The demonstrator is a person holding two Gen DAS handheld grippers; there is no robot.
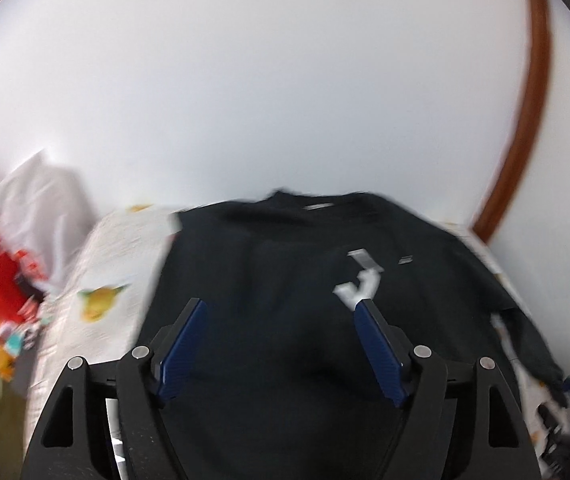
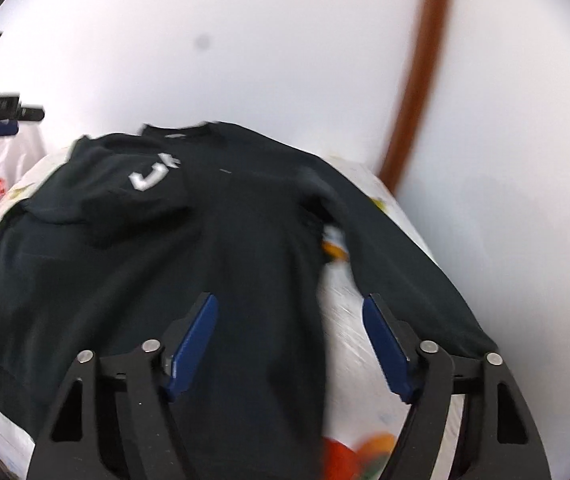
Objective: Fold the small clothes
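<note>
Left sleeve folded over black sweatshirt (image 2: 213, 248); left gripper (image 1: 281, 320) and right gripper (image 2: 289, 316) spread, empty. Next: pinch right sleeve (image 2: 397, 256).

A home bedroom: fruit-print bedspread (image 1: 117, 264), heaped laundry (image 1: 1, 280), white wall (image 1: 285, 80), wooden door frame (image 1: 533, 100).

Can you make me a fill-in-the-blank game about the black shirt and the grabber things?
1. The sweatshirt lying on the bed is the color ____.
2. One sleeve is folded over the body, and its letters are ____.
3. The right gripper has its jaws ____, holding nothing.
4. The left gripper has ____ finger pads.

Missing words: black; white; open; blue
</note>
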